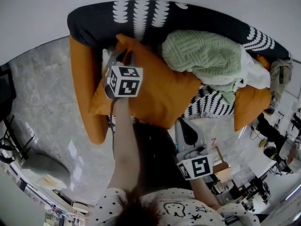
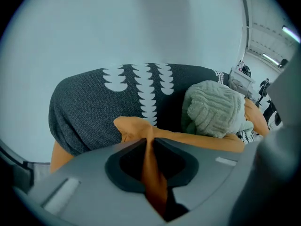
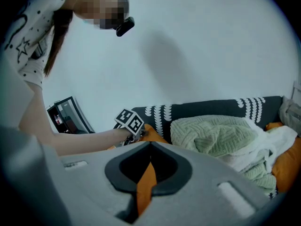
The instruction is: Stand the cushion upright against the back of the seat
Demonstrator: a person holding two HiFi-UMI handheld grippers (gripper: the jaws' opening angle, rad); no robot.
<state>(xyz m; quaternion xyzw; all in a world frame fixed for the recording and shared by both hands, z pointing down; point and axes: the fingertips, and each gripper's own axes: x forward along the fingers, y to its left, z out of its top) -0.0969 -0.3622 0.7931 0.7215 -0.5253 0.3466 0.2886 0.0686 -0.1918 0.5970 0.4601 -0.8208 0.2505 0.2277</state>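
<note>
An orange cushion (image 1: 160, 93) lies tilted on the sofa in the head view, with its top corner against the dark backrest (image 1: 141, 18) patterned in white. My left gripper (image 1: 123, 55) is shut on the cushion's upper left corner. In the left gripper view the orange fabric (image 2: 136, 126) is pinched between the closed jaws of that gripper (image 2: 149, 142). My right gripper (image 1: 181, 124) is at the cushion's lower right edge. Its view shows a strip of orange cloth (image 3: 146, 185) pressed in this gripper (image 3: 149, 161).
A green knitted blanket (image 1: 202, 55) is heaped on the cushion's right side, over white cloth (image 1: 256, 74). A black-and-white patterned cushion (image 1: 211, 102) and a second orange cushion (image 1: 251, 105) lie further right. The orange armrest (image 1: 82, 88) bounds the left. Marble floor (image 1: 42, 107) lies in front.
</note>
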